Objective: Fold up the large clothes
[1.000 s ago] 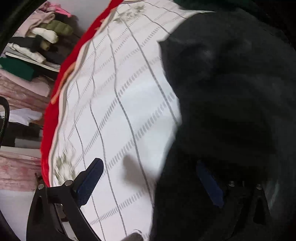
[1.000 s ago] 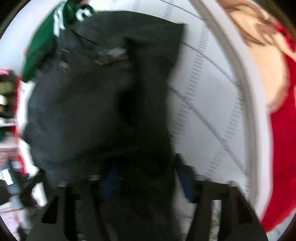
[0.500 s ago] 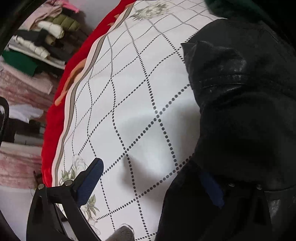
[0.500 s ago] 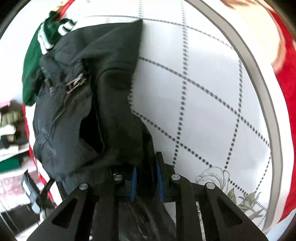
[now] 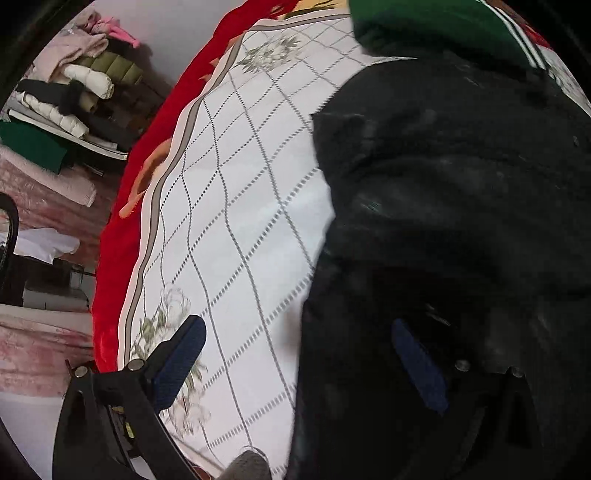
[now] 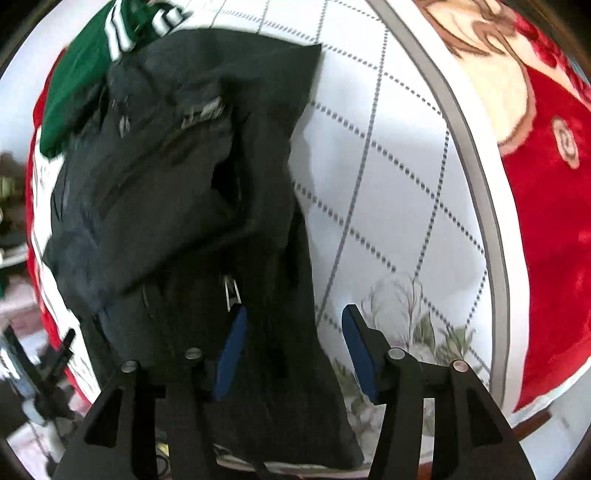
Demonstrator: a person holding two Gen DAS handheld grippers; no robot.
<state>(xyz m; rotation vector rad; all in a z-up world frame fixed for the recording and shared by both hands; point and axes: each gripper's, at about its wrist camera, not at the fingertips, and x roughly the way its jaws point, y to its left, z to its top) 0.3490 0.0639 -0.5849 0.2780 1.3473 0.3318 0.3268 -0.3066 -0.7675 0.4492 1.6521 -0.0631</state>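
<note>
A black jacket lies crumpled on a white quilt with a dotted diamond grid. It also shows in the right wrist view, with zips showing. My left gripper is open, its jaws wide apart; the jacket's edge lies between them and covers the right finger's side. My right gripper is open, and a hanging fold of the jacket lies between its blue pads, near the left one.
A green garment with white stripes lies beyond the jacket, also in the left wrist view. A red blanket borders the quilt. Stacked folded clothes fill shelves beyond the bed's left edge.
My right gripper was shut on the jacket's fold half a second ago and has opened. The left gripper stayed open and the view shifted a little along the quilt.
</note>
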